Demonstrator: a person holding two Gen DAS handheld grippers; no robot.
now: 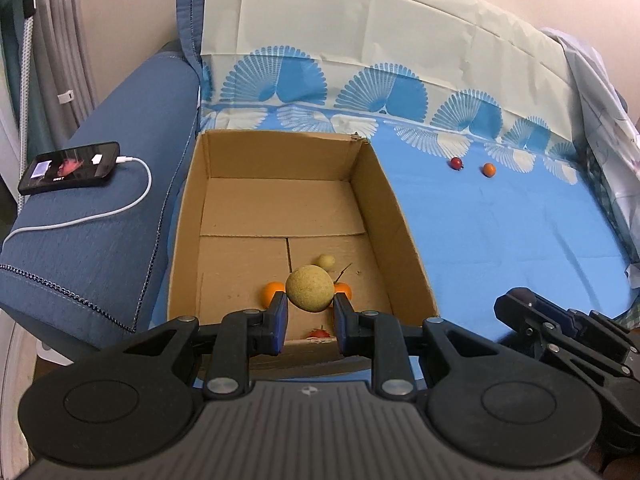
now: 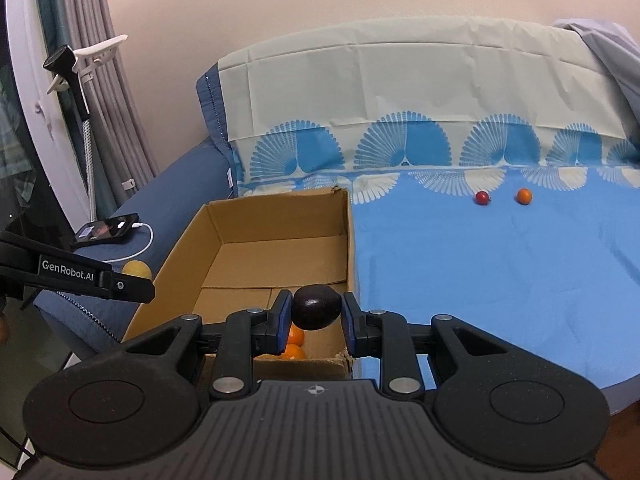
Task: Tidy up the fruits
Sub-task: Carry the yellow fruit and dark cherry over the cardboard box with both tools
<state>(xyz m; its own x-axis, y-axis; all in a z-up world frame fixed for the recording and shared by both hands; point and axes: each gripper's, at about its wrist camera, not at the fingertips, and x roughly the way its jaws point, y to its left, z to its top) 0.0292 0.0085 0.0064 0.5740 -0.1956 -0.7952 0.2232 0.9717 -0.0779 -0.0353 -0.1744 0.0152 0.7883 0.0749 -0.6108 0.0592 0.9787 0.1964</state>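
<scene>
Above the cardboard box [image 1: 384,216], lower the left gripper [image 1: 310,322] clamping the yellow-green fruit [image 1: 309,288] and the right gripper [image 2: 316,322] clamping the dark plum [image 2: 317,307] (both held firmly) before releasing beside the oranges [image 1: 272,292].

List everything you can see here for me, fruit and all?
cardboard box: one, brown, open, on the sofa seat
oranges: two, orange, on the box floor
small yellow fruit: one, on the box floor
tomato: one, red, by the box's near wall
red fruit: one, on the blue sheet
orange fruit: one, beside the red one
phone: one, black, on the sofa arm, with a white cable
left gripper: shut on a tan round fruit
right gripper: shut on a dark purple fruit
</scene>
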